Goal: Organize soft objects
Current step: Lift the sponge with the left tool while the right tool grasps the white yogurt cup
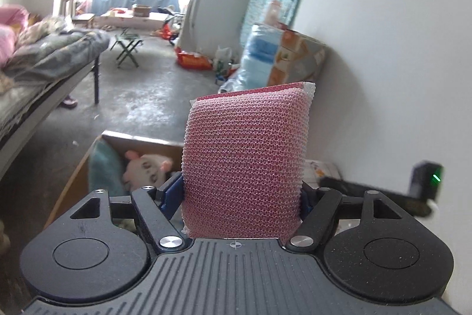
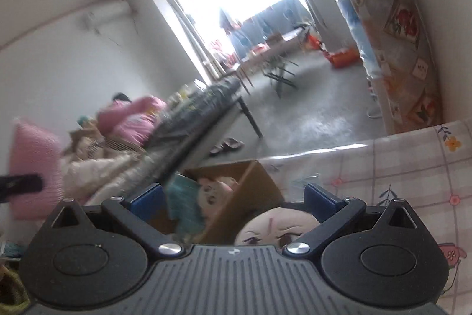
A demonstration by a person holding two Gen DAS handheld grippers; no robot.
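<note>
My left gripper (image 1: 242, 191) is shut on a pink mesh sponge (image 1: 246, 161), held upright above an open cardboard box (image 1: 73, 176). The box holds a white plush doll (image 1: 144, 170) and a teal soft item (image 1: 103, 167). In the right wrist view the same sponge (image 2: 35, 164) shows at far left, blurred. My right gripper (image 2: 233, 197) is open and empty. A plush doll head with dark hair (image 2: 277, 226) lies just below it on the patterned tablecloth (image 2: 398, 167). The box (image 2: 250, 185) with its doll (image 2: 212, 191) is beyond.
A bed (image 1: 44, 64) with grey and pink bedding runs along the left. A white wall (image 1: 398, 49) is on the right, with stacked packages (image 1: 283, 58) against it. A folding stool (image 1: 126, 46) stands on the concrete floor (image 1: 141, 96).
</note>
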